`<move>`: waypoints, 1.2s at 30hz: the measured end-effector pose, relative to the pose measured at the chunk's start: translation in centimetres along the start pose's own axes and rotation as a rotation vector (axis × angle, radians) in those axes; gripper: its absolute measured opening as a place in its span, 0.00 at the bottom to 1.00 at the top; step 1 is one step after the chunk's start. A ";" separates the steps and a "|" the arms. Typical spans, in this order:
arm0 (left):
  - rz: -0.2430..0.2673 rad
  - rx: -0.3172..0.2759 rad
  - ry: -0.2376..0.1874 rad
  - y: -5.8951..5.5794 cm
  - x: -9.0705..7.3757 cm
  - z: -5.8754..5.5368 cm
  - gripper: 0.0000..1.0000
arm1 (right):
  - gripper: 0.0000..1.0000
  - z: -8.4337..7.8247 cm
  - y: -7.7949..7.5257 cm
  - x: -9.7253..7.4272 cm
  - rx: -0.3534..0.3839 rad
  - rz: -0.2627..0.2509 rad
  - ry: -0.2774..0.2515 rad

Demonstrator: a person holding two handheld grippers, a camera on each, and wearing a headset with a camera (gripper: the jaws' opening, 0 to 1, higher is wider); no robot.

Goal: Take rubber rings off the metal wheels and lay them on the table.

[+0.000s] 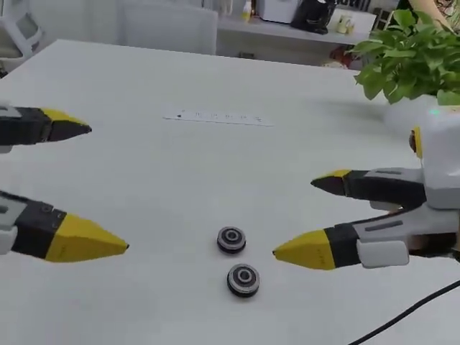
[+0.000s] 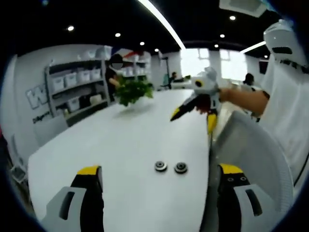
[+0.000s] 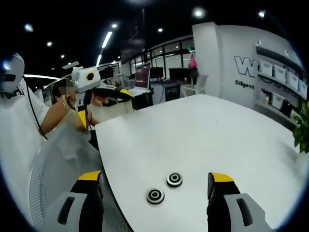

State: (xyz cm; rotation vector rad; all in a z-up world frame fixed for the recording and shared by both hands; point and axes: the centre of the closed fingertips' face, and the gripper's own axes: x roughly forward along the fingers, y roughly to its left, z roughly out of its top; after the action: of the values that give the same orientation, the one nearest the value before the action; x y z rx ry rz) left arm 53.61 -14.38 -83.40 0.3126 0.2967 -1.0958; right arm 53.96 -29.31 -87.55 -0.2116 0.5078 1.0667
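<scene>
— on the table (image 1: 215, 165), in the gap between my two grippers, the two metal wheels are lying flat with their axles pointing up. the far wheel (image 1: 231, 240) and the near wheel (image 1: 244, 279) are sitting close together but not touching. each is still wearing its black rubber ring (image 1: 244, 292).
— which claw is sitting closer?
— the right gripper (image 1: 293, 218). its jaws are standing wide apart, and its lower yellow tip is pointing at the wheels from just beside them. the left gripper (image 1: 108, 188) is also gaping, holding nothing, and hanging well apart from them on the other side.
— so you're leading with the right?
— i'm thinking so. the far wheel is lying almost straight ahead of that lower tip, so i'm judging that a short reach inward and down is enough, with the left coming across to steady the wheel.
</scene>
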 end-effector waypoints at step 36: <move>-0.118 0.033 -0.144 -3.7 15.4 -2.8 0.54 | 0.59 -9.5 -0.4 6.9 0.034 0.151 0.178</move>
State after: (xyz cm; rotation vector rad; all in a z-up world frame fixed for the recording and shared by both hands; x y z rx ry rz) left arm 56.66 -27.46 -92.32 0.2467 0.1710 -1.2342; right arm 54.19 -27.95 -99.27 -0.2421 0.7101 1.1918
